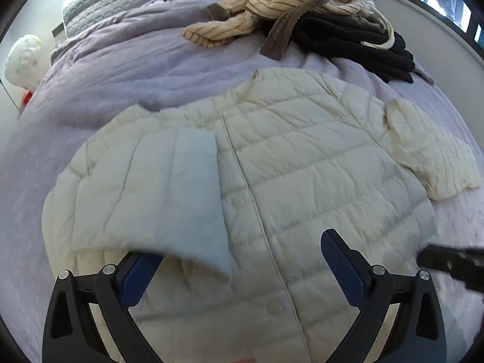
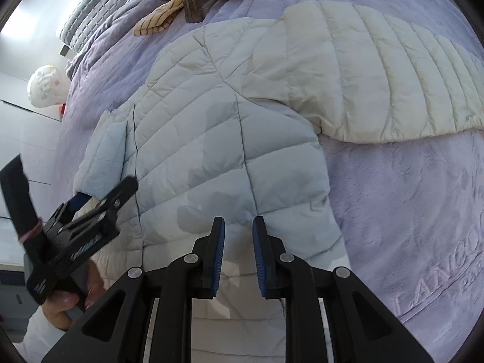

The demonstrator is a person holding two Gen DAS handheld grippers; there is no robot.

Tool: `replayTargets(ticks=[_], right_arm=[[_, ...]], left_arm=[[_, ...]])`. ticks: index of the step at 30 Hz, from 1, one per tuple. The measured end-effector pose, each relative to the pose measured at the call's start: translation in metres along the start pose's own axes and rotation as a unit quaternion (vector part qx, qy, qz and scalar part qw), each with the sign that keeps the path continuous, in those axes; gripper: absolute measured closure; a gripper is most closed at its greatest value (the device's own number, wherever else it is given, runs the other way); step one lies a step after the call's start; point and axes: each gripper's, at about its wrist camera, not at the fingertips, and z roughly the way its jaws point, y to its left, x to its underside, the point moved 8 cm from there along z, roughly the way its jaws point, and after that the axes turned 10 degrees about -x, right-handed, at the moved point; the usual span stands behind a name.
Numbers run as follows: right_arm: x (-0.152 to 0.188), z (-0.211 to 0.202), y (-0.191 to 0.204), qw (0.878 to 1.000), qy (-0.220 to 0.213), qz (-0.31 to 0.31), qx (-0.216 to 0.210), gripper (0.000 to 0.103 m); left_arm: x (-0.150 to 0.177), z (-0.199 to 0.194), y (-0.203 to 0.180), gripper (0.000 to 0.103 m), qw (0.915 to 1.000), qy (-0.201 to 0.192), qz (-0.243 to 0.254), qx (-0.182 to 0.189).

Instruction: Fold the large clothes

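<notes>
Cream quilted puffer jacket point(image 1: 272, 157) spread across the frame's middle on a lilac plush bedspread point(image 1: 121, 69), one sleeve folded over its front, left gripper point(image 1: 242, 275) with jaws wide apart above the hem, nothing between them, right gripper point(image 2: 239, 254) jaws narrowly parted over the jacket's side, clamping nothing, striped and black clothes pile point(image 1: 302, 15) at upper right.

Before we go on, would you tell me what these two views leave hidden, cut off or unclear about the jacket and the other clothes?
- Puffer jacket hem: left wrist view, cut off by the bottom edge and the left claw.
- Folded sleeve cuff: left wrist view, motion-blurred.
- Black garment: type unclear, partly under the striped garment; right wrist view crops it at the top.
- Right claw: whether its narrowly parted pads touch the jacket.
</notes>
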Motion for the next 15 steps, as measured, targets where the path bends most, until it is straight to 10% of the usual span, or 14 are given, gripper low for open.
replayTargets(ticks=[6,11,15], right_arm=[[-0.003,-0.005,0.024,0.998,-0.005,-0.06,0.015,0.024],[-0.003,0.016,0.099,0.977,-0.008,-0.211,0.031,0.022],[0.007,0.045,0.17,0.926,-0.02,-0.367,0.084,0.022]], left_arm=[[0.021,-0.058,0.045,0.001,0.9983,-0.051,-0.025,0.011],[0.037,-0.045,0.168,0.001,0.9796,-0.03,-0.15,-0.13],[0.059,-0.004,0.228,0.001,0.9586,0.023,-0.24,-0.152]])
